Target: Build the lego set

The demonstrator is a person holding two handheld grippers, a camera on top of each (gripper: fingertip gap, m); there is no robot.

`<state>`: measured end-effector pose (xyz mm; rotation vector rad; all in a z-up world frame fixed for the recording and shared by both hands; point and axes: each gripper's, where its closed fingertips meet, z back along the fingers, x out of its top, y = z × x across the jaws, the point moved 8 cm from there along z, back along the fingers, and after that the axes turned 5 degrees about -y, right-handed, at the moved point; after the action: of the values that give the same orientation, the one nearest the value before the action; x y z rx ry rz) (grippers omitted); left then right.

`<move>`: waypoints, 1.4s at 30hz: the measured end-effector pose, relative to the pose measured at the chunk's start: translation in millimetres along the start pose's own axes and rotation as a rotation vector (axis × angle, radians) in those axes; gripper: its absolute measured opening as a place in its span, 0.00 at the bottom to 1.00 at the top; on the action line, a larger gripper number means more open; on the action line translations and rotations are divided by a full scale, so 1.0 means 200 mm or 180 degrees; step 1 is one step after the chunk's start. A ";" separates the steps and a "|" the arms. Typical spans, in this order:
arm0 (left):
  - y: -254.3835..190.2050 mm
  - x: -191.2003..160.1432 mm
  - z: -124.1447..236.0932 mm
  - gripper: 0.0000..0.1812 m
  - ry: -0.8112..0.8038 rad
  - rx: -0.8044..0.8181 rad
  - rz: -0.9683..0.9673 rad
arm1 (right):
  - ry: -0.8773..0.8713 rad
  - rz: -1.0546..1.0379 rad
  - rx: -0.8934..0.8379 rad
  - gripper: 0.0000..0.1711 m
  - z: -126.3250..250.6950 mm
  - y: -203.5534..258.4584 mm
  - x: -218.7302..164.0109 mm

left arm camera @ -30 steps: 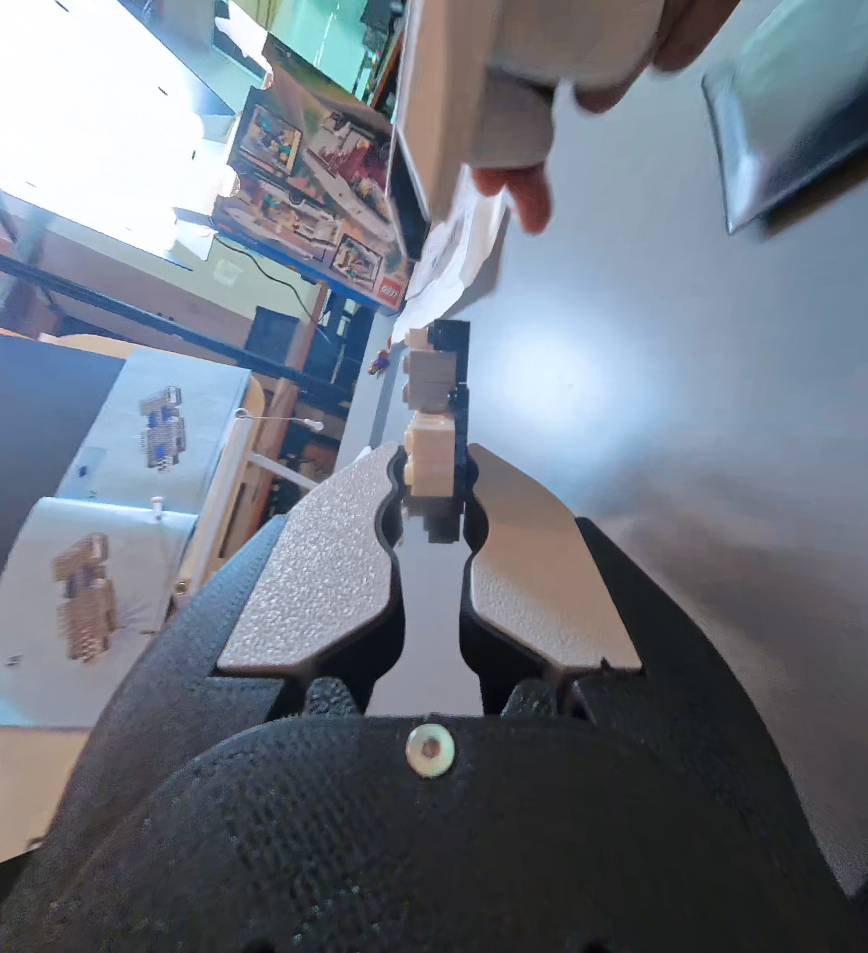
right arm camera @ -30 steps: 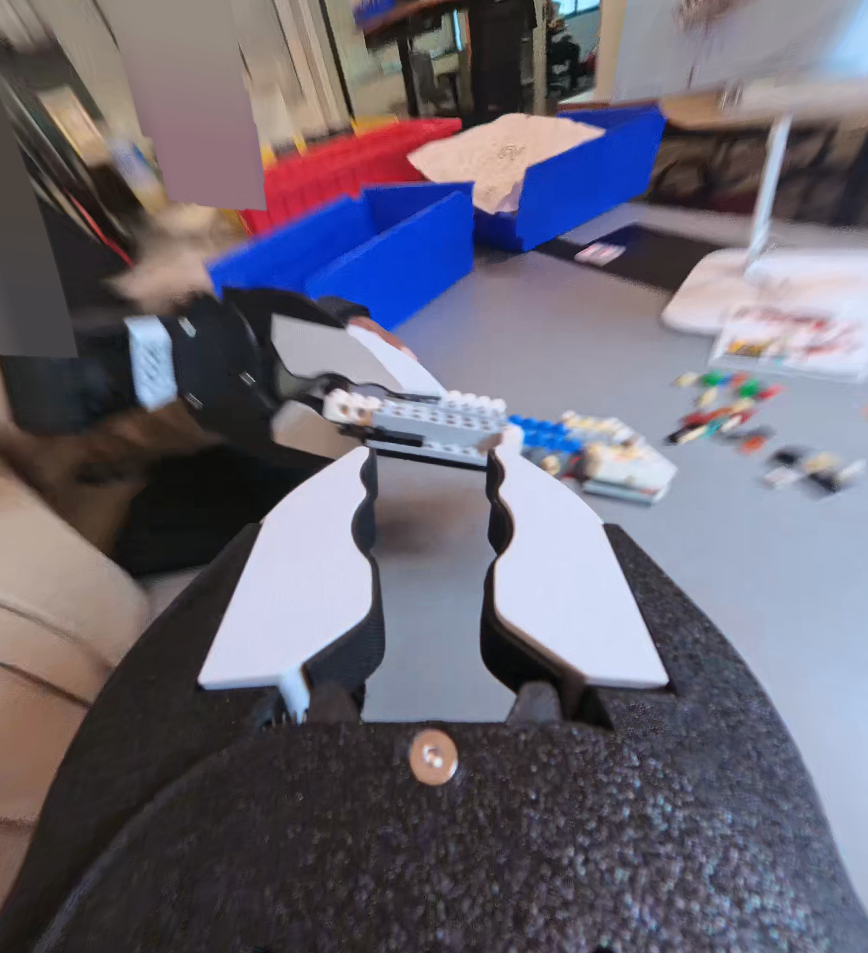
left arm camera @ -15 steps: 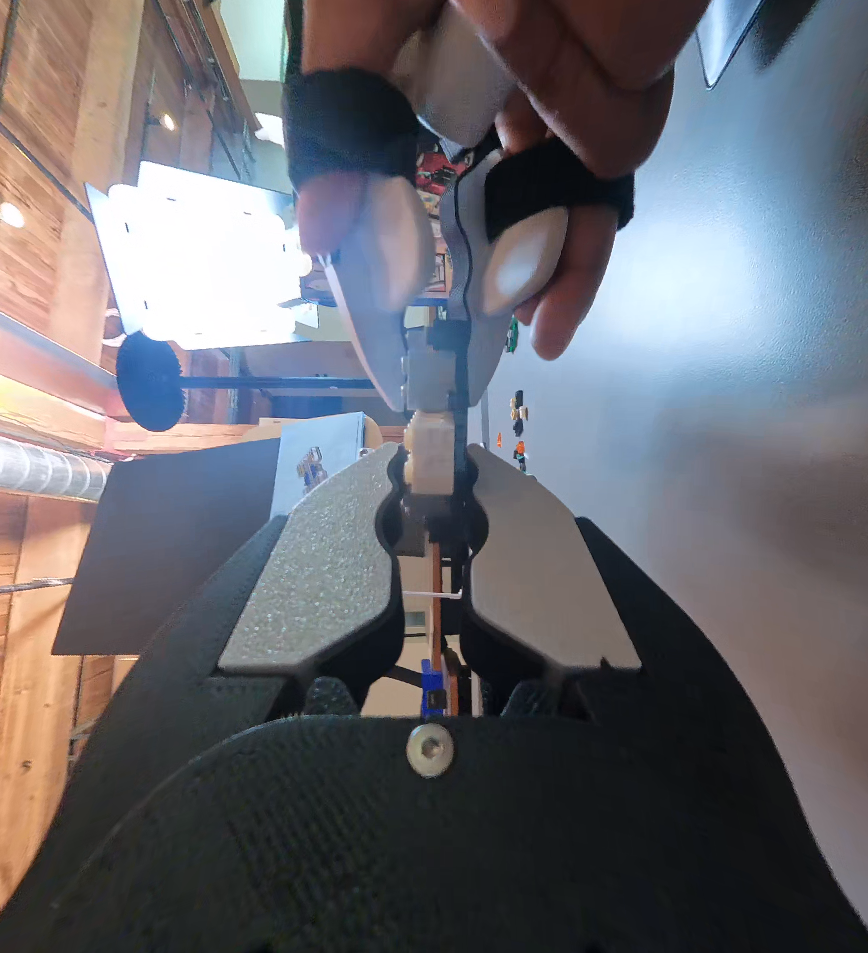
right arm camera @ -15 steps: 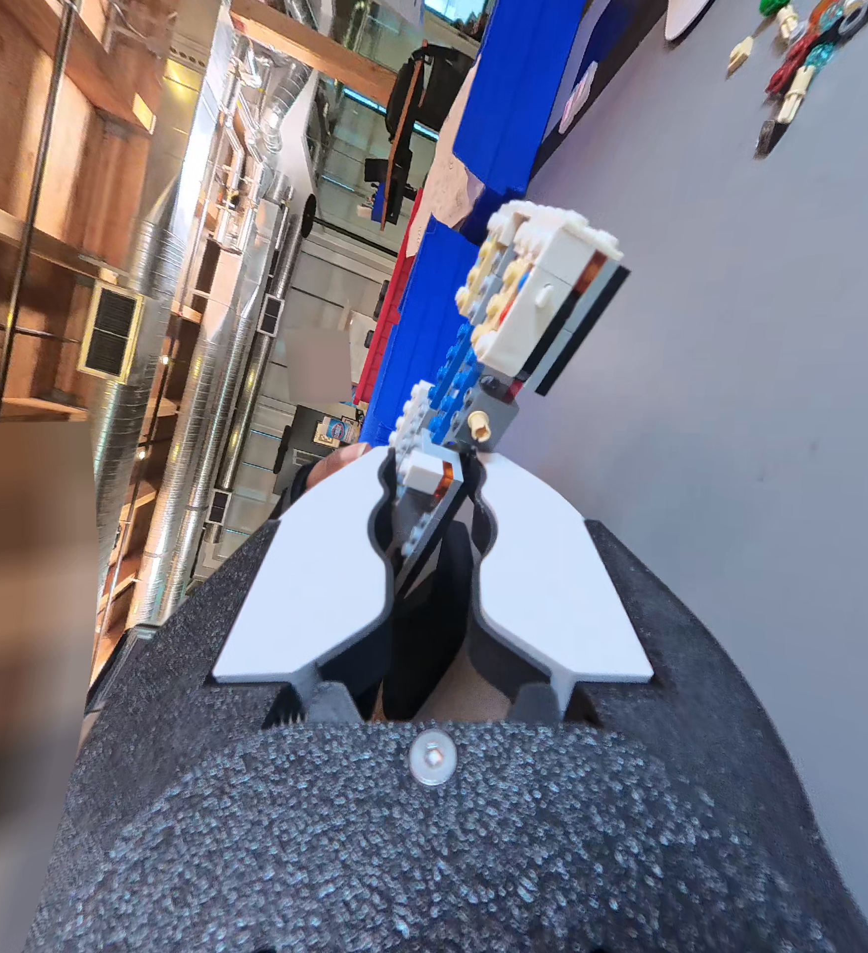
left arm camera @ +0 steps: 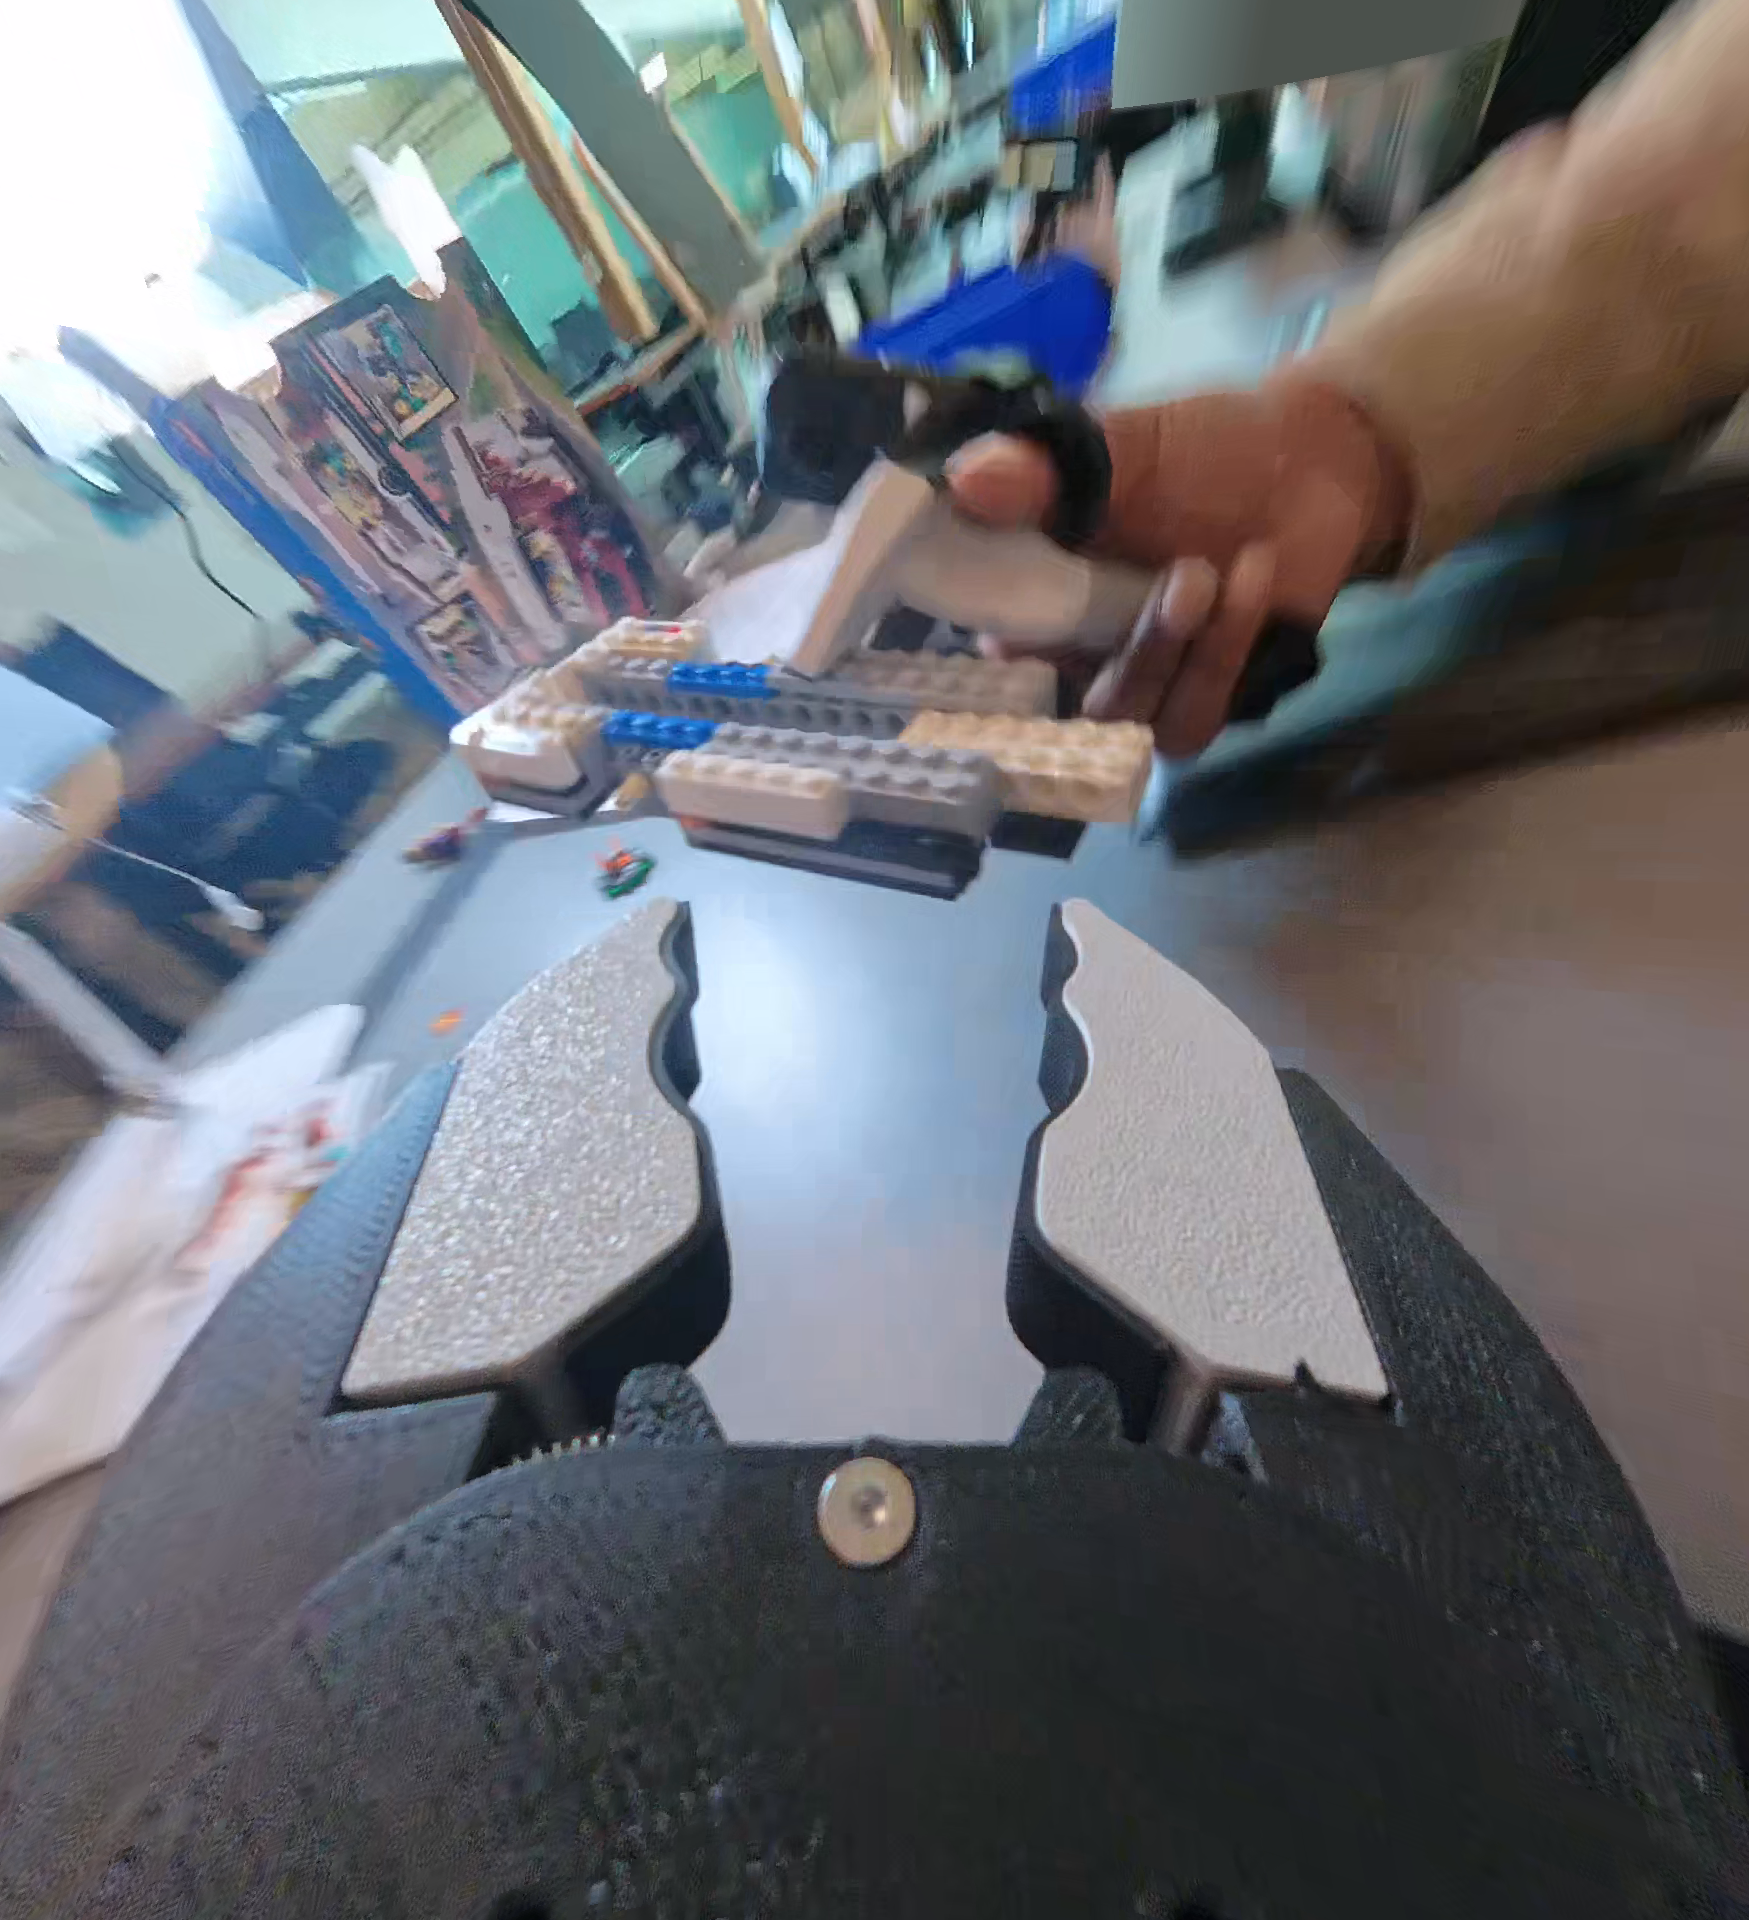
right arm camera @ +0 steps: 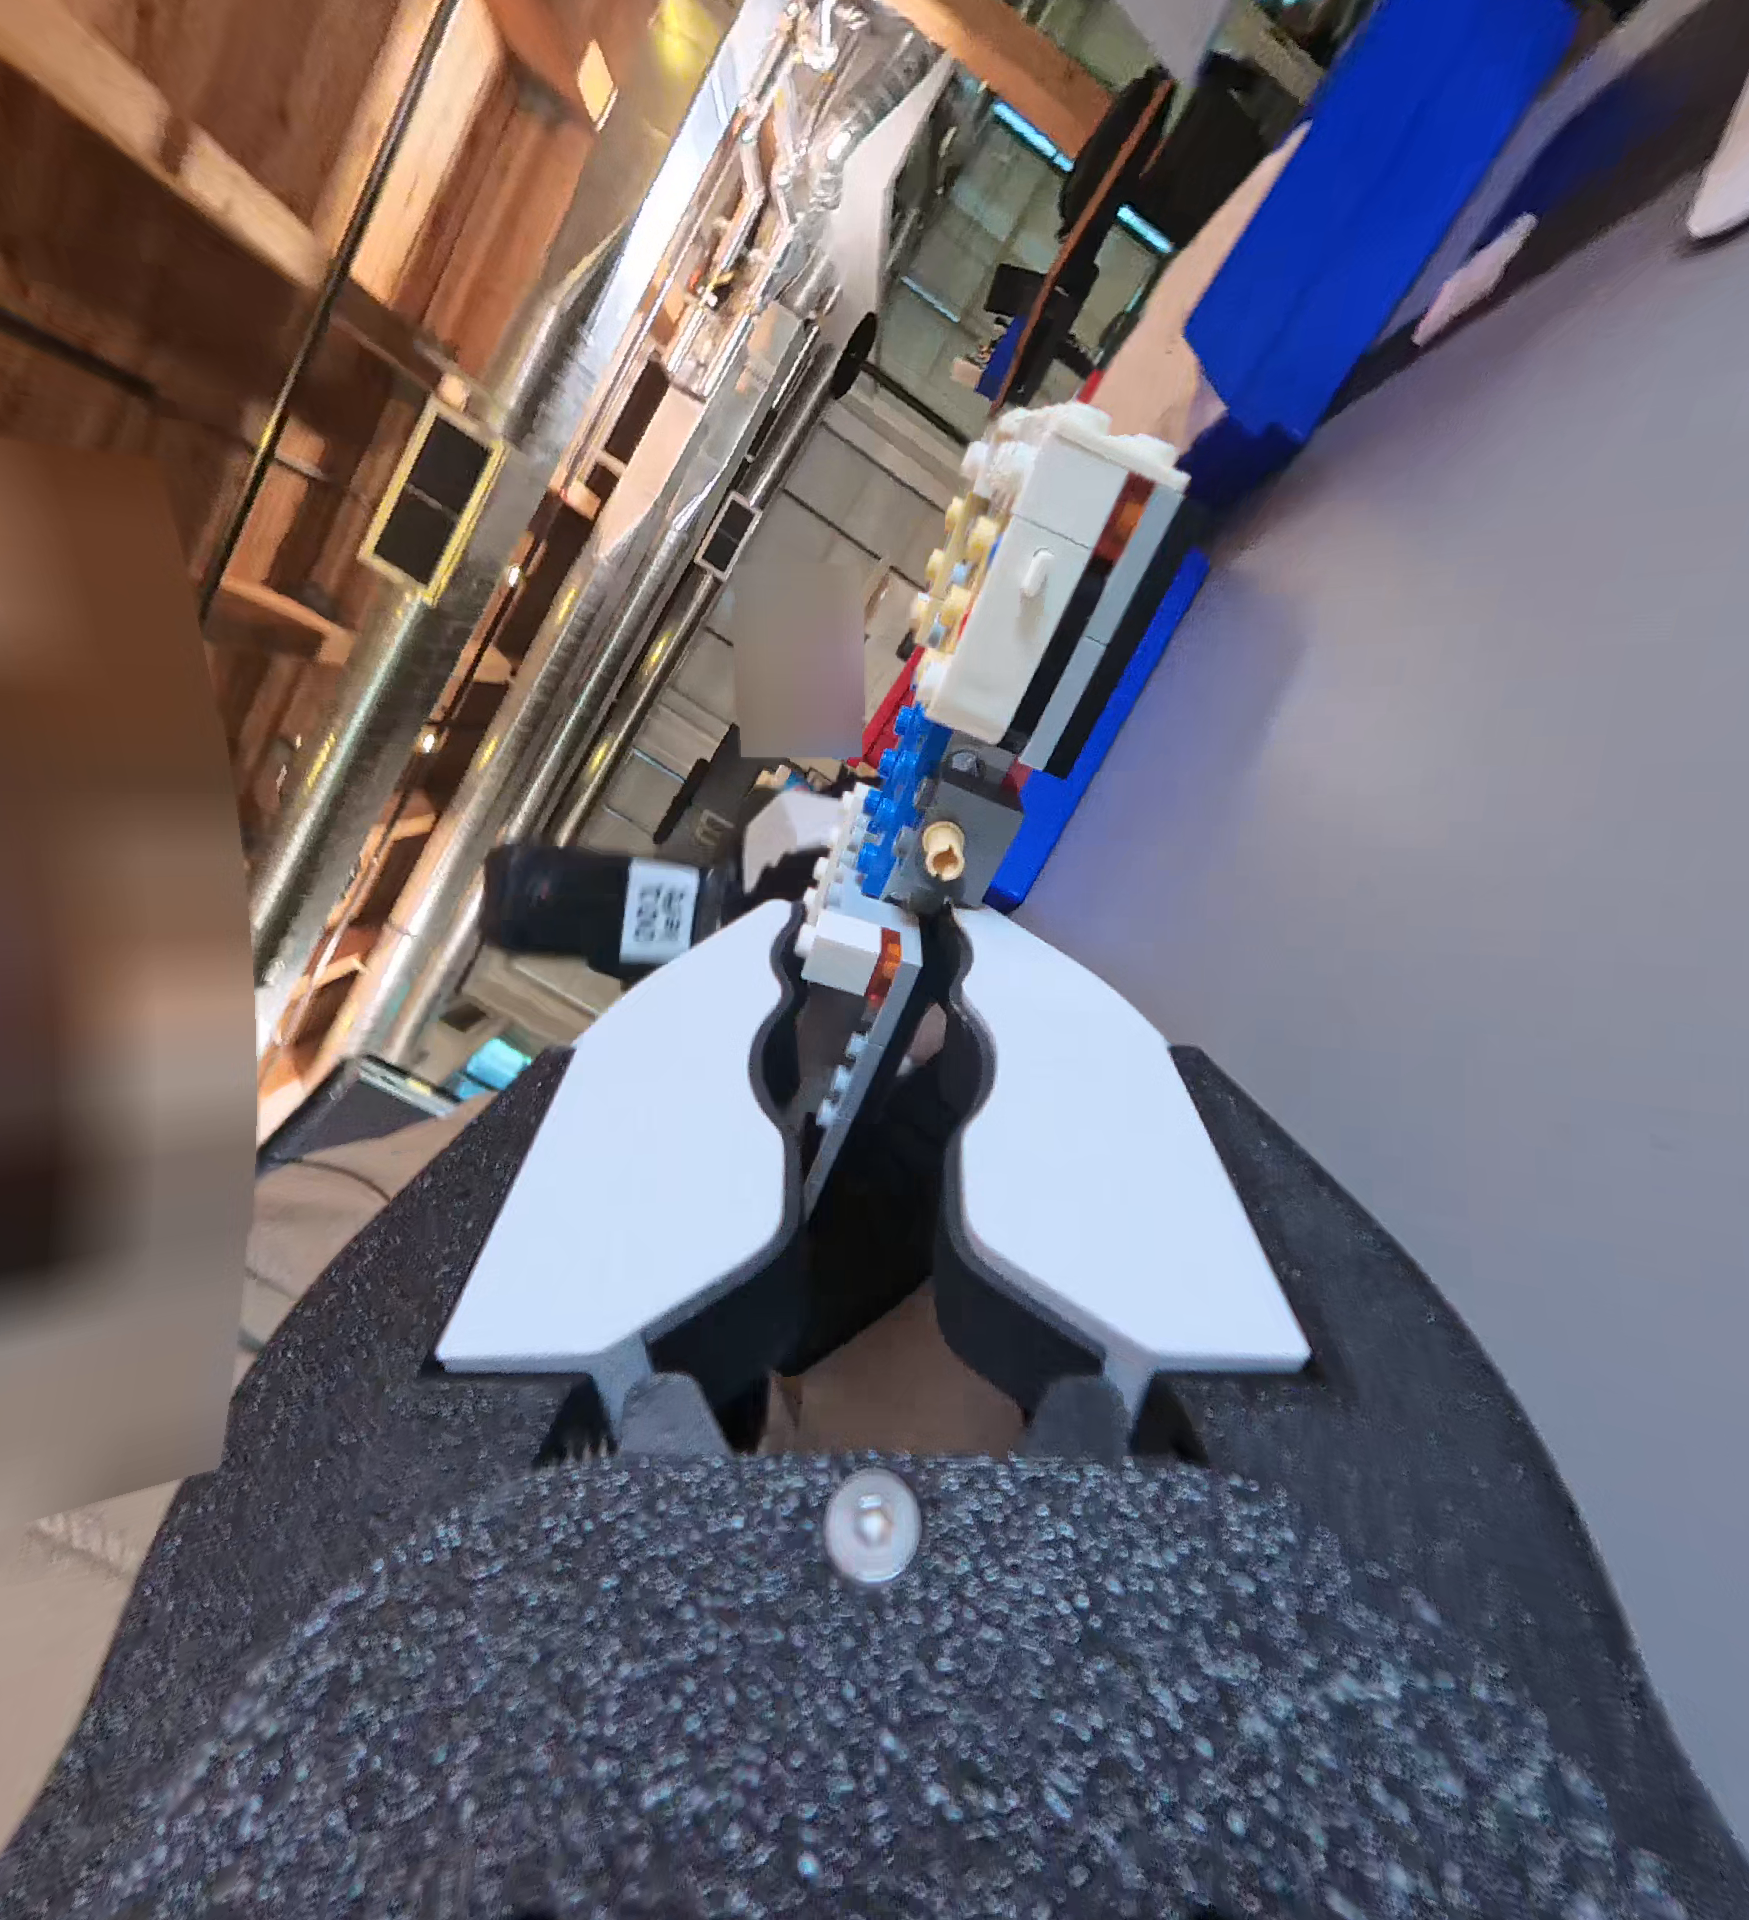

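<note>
A long lego model (left arm camera: 818, 748) of tan, grey, blue and black bricks hangs just above the grey table in the left wrist view. My left gripper (left arm camera: 870, 925) is open and empty, a short way in front of the model. My right gripper (right arm camera: 865, 925) is shut on the model's near end (right arm camera: 854, 956); the rest of the model (right arm camera: 1036, 613) sticks out ahead, tilted on edge. In the left wrist view the right gripper (left arm camera: 849, 592) and the hand holding it (left arm camera: 1213, 520) sit behind the model.
The lego box (left arm camera: 454, 520) stands at the back left. A white instruction sheet (left arm camera: 122, 1247) lies at the left. Small loose pieces (left arm camera: 626, 868) lie on the table (left arm camera: 1472, 1039). Blue bins (right arm camera: 1369, 229) stand along the table's far side in the right wrist view.
My left gripper has let go of the model, opened and drawn back. My right gripper keeps its hold on the model. Both views have swung round.
</note>
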<state>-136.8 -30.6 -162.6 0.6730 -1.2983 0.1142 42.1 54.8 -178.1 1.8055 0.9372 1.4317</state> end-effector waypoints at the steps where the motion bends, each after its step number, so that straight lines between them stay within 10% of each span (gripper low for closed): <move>1: 0.04 0.01 0.02 0.33 -0.0236 -0.0079 0.0528 | 0.0078 0.0156 0.0041 0.13 0.01 0.01 0.02; 9: 0.08 -0.09 -0.09 0.27 -0.0820 -0.0899 0.3316 | 0.0693 0.1184 0.0262 0.13 -0.06 0.05 -0.06; 15: 0.02 -0.08 -0.12 0.13 -0.0475 -0.0960 0.2950 | 0.0785 0.1616 0.0371 0.13 -0.07 0.08 -0.13; 42: -0.08 0.07 -0.10 0.11 0.0267 -0.0741 0.1233 | 0.1329 0.3049 0.0383 0.12 -0.04 0.14 -0.20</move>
<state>-108.9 -38.2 -158.0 0.2111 -1.3235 0.2985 32.7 5.9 -173.8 2.2138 0.2974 2.4368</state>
